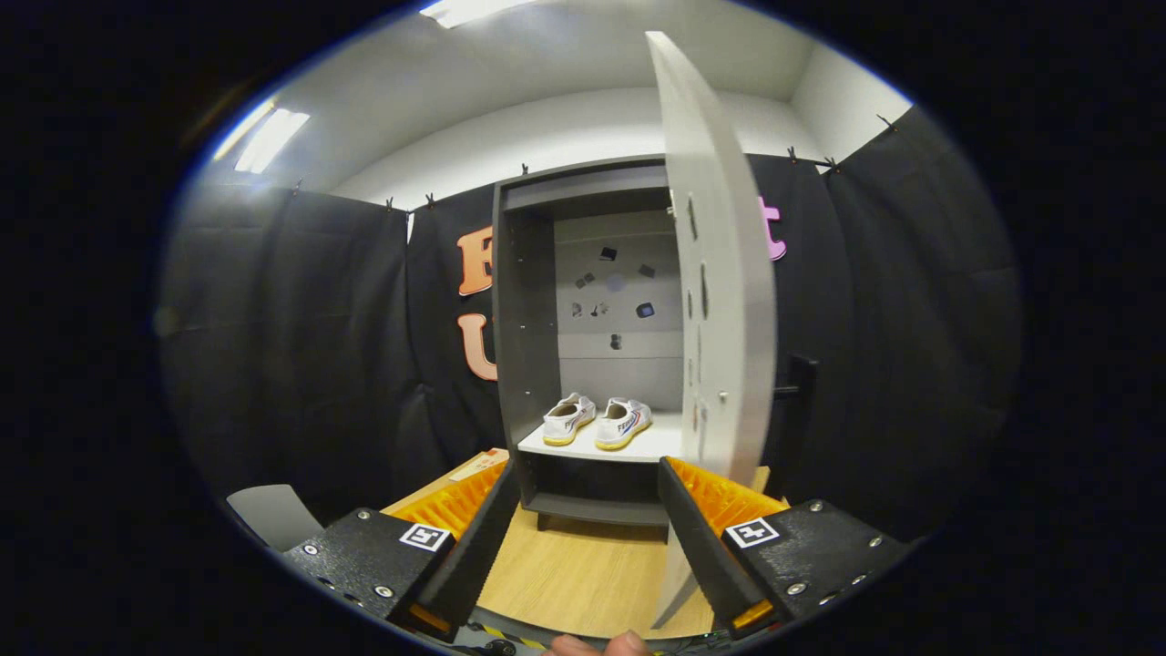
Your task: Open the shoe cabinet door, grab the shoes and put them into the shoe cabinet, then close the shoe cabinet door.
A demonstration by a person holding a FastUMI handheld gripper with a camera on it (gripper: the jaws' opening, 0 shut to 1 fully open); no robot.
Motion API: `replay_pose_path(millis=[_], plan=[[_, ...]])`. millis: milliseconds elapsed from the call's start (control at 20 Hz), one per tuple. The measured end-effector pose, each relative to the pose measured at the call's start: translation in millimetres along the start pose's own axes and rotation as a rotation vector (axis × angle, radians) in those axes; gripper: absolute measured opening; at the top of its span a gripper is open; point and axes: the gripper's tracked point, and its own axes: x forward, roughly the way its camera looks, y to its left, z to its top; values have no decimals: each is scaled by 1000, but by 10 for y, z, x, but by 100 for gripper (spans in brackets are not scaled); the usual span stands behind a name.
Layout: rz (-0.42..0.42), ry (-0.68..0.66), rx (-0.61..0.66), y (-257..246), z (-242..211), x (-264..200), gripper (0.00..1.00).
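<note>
Partly behind door (pixel 720 273), cabinet (pixel 528 328); claw (pixel 588 510) agape.

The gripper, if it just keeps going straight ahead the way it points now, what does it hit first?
Probably the shoe cabinet, around its lower shelf below the shoes. The gripper is open, with nothing between its fingers. The open door stands close by the right finger; depth is unclear.
</note>
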Motion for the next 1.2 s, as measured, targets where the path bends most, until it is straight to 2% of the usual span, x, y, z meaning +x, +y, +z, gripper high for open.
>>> replay_pose_path(millis=[250, 550, 850, 1200], plan=[[92, 29, 73, -164, -16, -315, 92], [31, -7, 118, -786, 113, -466, 92], [-15, -6, 111, -1200, 93, -206, 93], [36, 20, 99, -1106, -27, 32, 93]])
